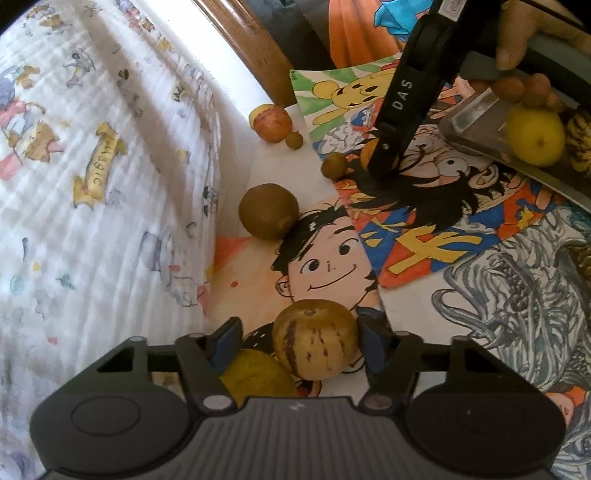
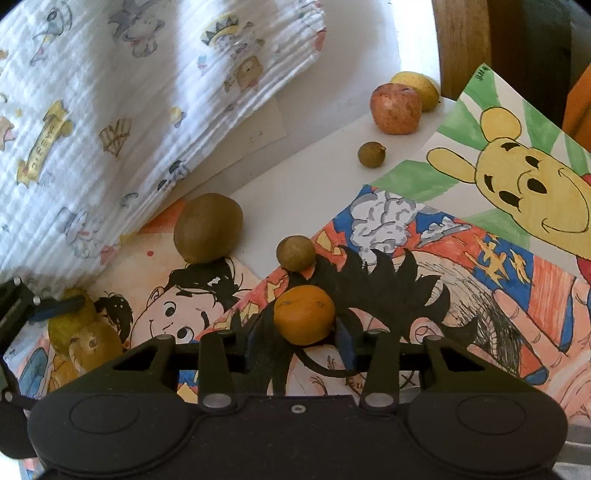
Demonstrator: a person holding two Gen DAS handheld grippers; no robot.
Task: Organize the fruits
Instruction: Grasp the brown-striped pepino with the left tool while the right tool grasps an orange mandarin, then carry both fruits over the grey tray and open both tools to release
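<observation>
My left gripper [image 1: 300, 341] is open around a striped pepino melon [image 1: 316, 339] on the drawings; a gap shows beside the left pad. A yellow-green fruit [image 1: 255, 376] lies just under that pad. My right gripper [image 2: 300, 338] stands open with its fingers close on both sides of a small orange [image 2: 303, 314], tips down on the paper. In the left wrist view the right gripper [image 1: 384, 162] reaches down by the orange [image 1: 369, 153]. Loose fruit: a kiwi [image 1: 268, 212], a longan [image 1: 334, 166], a smaller longan [image 1: 294, 140], an apple [image 1: 273, 123].
A metal tray [image 1: 476, 122] at the right holds a lemon [image 1: 535, 136], longans [image 1: 524, 88] and a striped melon [image 1: 580, 144]. A printed white cloth [image 1: 92, 184] is heaped along the left. A wooden chair [image 2: 461, 44] stands behind. A hand [image 1: 524, 33] holds the right gripper.
</observation>
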